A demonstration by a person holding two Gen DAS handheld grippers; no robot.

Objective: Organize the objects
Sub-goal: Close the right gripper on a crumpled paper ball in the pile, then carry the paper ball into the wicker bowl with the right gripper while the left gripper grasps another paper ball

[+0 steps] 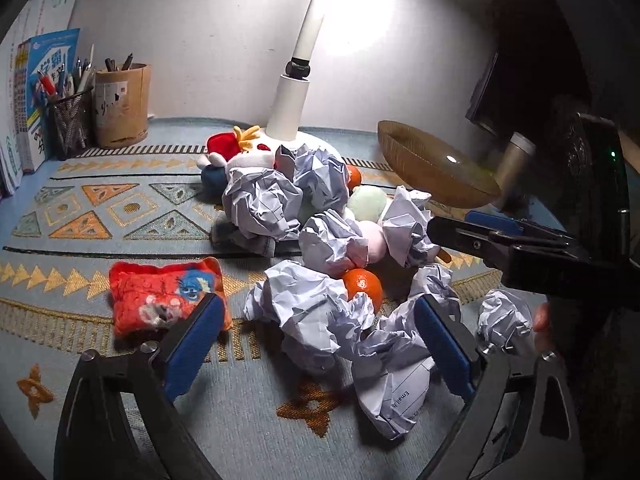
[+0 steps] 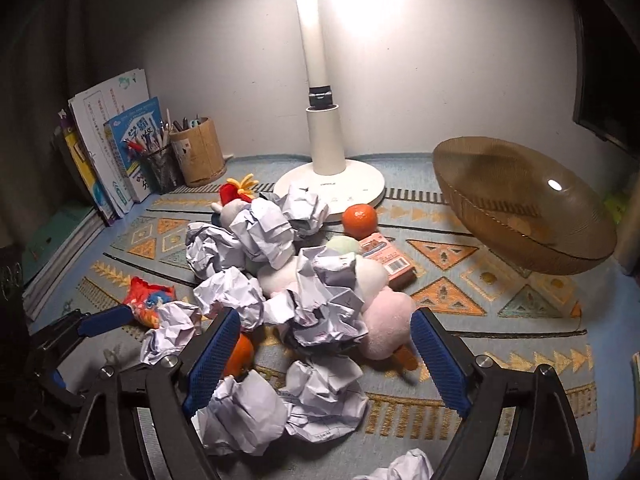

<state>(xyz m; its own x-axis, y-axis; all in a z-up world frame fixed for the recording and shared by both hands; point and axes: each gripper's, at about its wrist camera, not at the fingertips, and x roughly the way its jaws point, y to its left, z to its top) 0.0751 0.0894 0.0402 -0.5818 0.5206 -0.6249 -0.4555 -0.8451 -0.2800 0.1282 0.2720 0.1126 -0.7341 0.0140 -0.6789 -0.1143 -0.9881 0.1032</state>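
Left wrist view first: left gripper (image 1: pixel 318 334) hangs over the patterned cloth (image 1: pixel 100 216) with its blue pads spread wide, gripping nothing, though crumpled paper balls (image 1: pixel 308 308) sit between and just past the pads. An orange (image 1: pixel 363 285) peeks out of that paper, and a second orange (image 1: pixel 353 176) sits further back by the lamp base (image 1: pixel 320 142). A red plush pouch (image 1: pixel 160 296) lies just left of the pile. The right gripper (image 1: pixel 472 232) pokes in from the right edge, near the woven bowl (image 1: pixel 436 172).

Right wrist view: right gripper (image 2: pixel 325 354) is also wide open with nothing clamped. Paper wads (image 2: pixel 324 300) and a pink plush (image 2: pixel 386 320) lie between its pads, one orange (image 2: pixel 240 354) tucked right behind the left pad. The far orange (image 2: pixel 359 220) sits touching a small pink box (image 2: pixel 386 258). The bowl (image 2: pixel 520 204) sits off to the right, tilted. Pen cups (image 2: pixel 196 152) and books (image 2: pixel 120 152) are back left.
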